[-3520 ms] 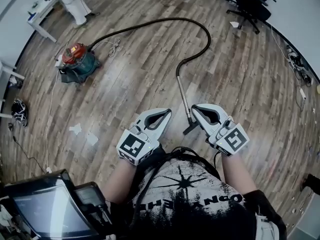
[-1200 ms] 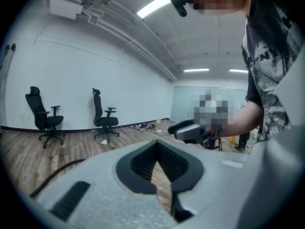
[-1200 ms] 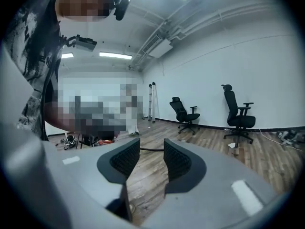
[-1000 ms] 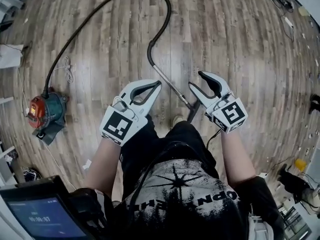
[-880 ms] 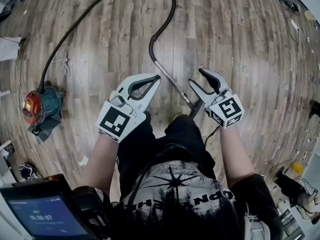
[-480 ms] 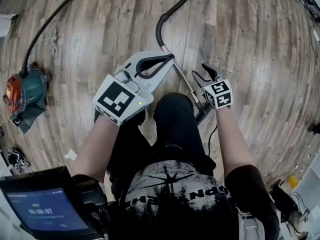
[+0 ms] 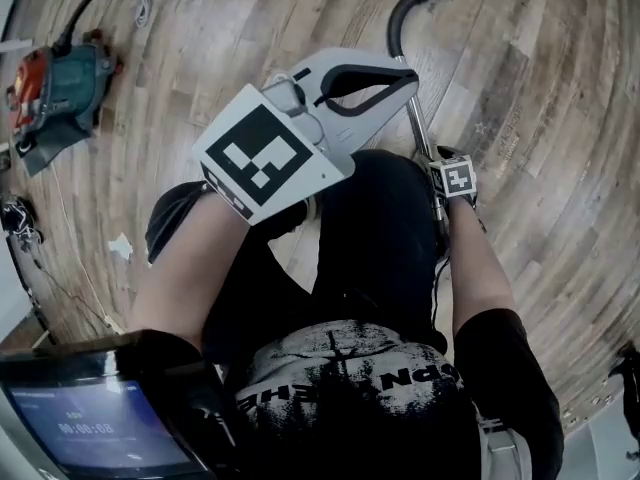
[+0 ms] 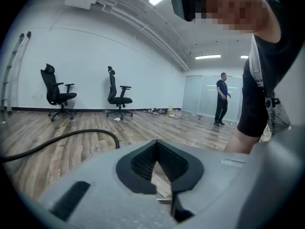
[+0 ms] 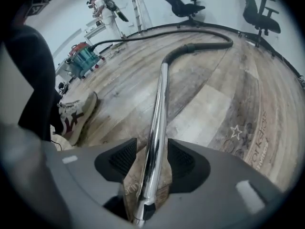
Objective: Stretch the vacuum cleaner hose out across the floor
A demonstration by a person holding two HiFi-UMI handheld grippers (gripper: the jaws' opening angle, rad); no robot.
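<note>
Tongs on the left (image 7: 410, 78) are clenched on nothing, held up near twelve o'clock, likely spare for now. Right tongs (image 9: 151, 149) are released: their jaws have just been opening and straddle the chrome wand (image 9: 157, 104) low at two o'clock. The pads seem clear of it, ready to grasp and pull. Black hose (image 9: 200, 46) curls off the wand's far end and loops back to the teal canister vacuum (image 7: 55, 78) at ten o'clock, so it is not yet stretched. The person's sneaker (image 9: 76, 113) sits just beside the wand; office chairs (image 9: 183, 6) stand well beyond.
</note>
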